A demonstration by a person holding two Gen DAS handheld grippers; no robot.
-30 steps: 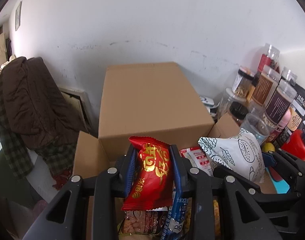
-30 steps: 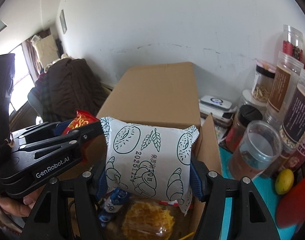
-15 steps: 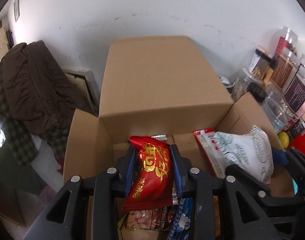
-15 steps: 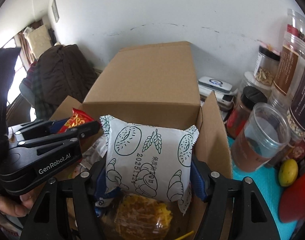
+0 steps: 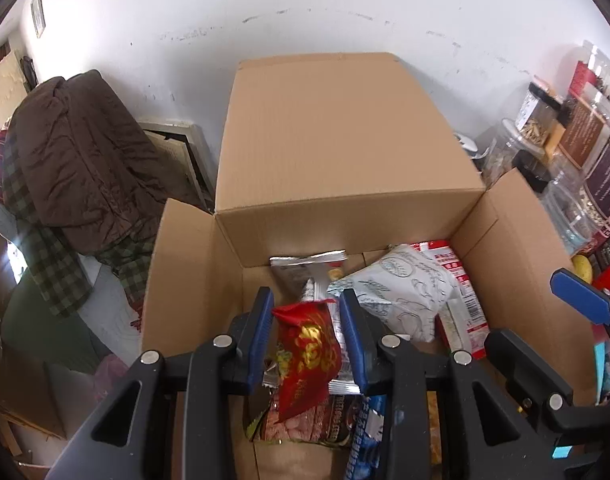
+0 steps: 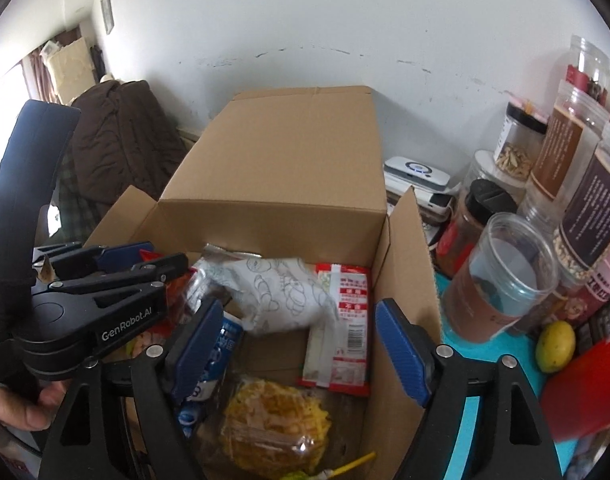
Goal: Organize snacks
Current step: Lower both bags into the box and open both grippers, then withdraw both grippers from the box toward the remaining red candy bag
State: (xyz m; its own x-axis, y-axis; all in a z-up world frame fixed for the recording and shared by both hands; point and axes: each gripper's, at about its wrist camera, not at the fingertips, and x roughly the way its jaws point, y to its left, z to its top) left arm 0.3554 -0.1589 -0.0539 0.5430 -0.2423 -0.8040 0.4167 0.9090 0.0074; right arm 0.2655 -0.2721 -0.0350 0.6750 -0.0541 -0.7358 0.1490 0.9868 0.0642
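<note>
between our left gripper's (image 5: 307,340) blue pads we are pinching the red snack packet (image 5: 305,354) over the open cardboard box (image 5: 177,280); it is looking light and crinkly, best held mid-body. our right gripper (image 6: 297,344) is opening, nothing between its jaws, with the white bread packet (image 6: 281,294) lying in the box.

one open cardboard box (image 6: 405,264) holds the snacks, and one closed cardboard box (image 6: 289,152) stands behind it. inside the open box i count one white pastry packet (image 6: 281,296), one red-and-white packet (image 6: 345,320), one red packet (image 5: 309,352), one silver packet (image 5: 305,268), one blue packet (image 6: 217,356), one clear bag of yellow snack (image 6: 273,424) and one nut packet (image 5: 325,424). to the right stand at least six clear jars (image 6: 501,280), too crowded to count surely, plus one yellow fruit (image 6: 555,346), and there are two grippers: left gripper (image 5: 309,344), right gripper (image 6: 301,344)
</note>
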